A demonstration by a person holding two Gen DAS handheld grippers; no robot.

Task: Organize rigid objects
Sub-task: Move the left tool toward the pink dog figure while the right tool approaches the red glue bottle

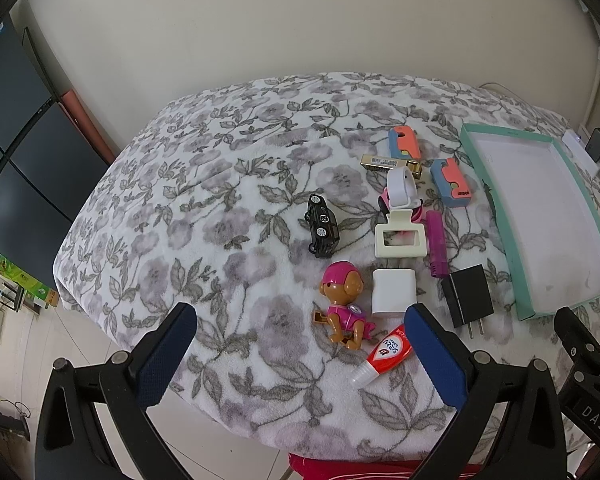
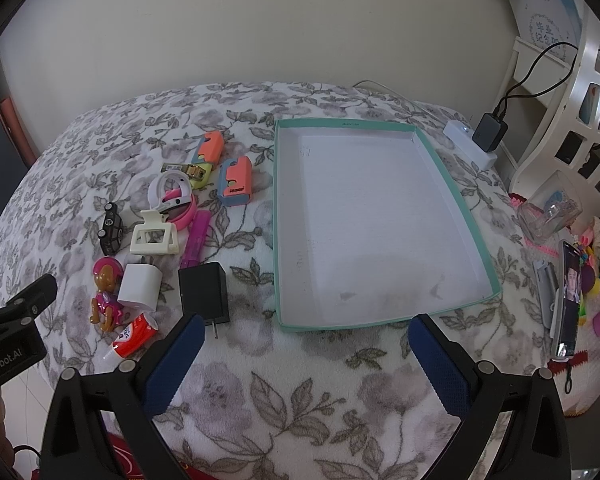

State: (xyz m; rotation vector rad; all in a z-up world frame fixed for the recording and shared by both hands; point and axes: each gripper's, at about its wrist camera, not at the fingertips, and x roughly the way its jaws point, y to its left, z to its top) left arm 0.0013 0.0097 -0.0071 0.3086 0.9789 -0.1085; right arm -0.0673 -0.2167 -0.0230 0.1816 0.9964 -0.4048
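Both grippers hovering over floral fleece blanket (image 2: 300, 392), jaws spread wide, nothing held: left gripper (image 1: 300, 344), right gripper (image 2: 306, 354). Shallow teal-rimmed white cardboard tray (image 2: 452, 200) sitting on the right with nothing in it. Small rigid items lying clustered left of it: black toy car (image 1: 322, 226), pink-helmeted brown puppy figure (image 1: 342, 306), white cube charger (image 1: 392, 290), black wall plug (image 2: 202, 292), red glue tube (image 1: 384, 354)

Soft, even indoor light, faint shadows, sharp centre, strong fisheye bending and dark vignetted corners.
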